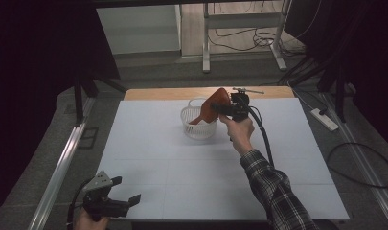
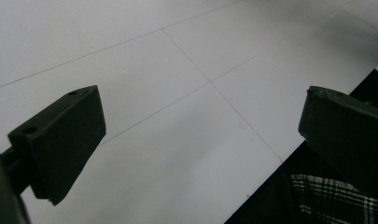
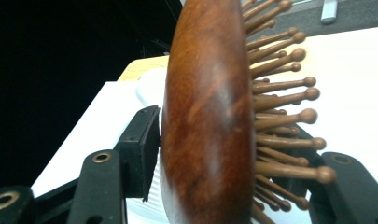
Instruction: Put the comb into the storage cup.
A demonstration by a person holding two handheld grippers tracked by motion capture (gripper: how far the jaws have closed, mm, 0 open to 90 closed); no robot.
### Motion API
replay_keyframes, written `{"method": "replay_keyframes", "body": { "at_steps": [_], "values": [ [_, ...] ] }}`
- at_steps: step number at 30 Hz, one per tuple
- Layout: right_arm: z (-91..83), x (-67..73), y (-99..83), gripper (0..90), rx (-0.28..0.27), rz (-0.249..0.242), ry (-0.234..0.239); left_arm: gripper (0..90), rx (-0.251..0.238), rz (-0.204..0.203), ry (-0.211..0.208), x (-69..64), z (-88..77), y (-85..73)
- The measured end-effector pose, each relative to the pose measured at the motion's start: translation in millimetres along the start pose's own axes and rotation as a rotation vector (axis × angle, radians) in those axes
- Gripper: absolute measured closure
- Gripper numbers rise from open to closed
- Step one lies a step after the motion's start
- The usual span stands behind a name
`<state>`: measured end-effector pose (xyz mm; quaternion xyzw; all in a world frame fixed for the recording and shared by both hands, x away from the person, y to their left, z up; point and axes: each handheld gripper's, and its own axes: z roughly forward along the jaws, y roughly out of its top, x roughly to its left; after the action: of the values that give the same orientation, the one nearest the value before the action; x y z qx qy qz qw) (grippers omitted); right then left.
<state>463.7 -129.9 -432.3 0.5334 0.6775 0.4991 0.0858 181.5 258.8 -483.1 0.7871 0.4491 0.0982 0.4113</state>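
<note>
A brown wooden hairbrush (image 1: pixel 210 109) stands tilted with its handle down inside a white ribbed basket (image 1: pixel 199 128) at the back middle of the white table. My right gripper (image 1: pixel 220 108) reaches the brush head from the right, one jaw on each side of it. In the right gripper view the smooth back of the hairbrush (image 3: pixel 207 121) stands a hair off the left pad (image 3: pixel 147 144), and the pins point toward the right jaw; the jaws look slack, not pressing. My left gripper (image 1: pixel 128 189) rests at the table's front left corner, open, with only tabletop between its jaws (image 2: pixel 200 140).
The white table surface (image 1: pixel 182 167) runs wide between the basket and the front edge. A wooden strip (image 1: pixel 158 93) borders the far edge. Beyond lie a metal frame's legs (image 1: pixel 206 57), cables and a power strip (image 1: pixel 325 120) on the floor. A plaid sleeve (image 1: pixel 273 191) crosses the front right.
</note>
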Motion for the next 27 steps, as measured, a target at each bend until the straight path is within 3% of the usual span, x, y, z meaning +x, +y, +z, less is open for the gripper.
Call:
{"method": "replay_keyframes", "body": {
  "at_steps": [15, 27],
  "values": [
    [0.7, -0.6, -0.7, 37.2, 0.008, -0.045, -0.021, 1.3, 0.001, -0.005, -0.001, 0.4, -0.2, 0.0],
    [1.3, 2.5, -1.5, 31.9, 0.028, -0.111, -0.052, 1.4, -0.001, -0.007, 0.000, 0.6, -0.2, -0.2]
  ]
}}
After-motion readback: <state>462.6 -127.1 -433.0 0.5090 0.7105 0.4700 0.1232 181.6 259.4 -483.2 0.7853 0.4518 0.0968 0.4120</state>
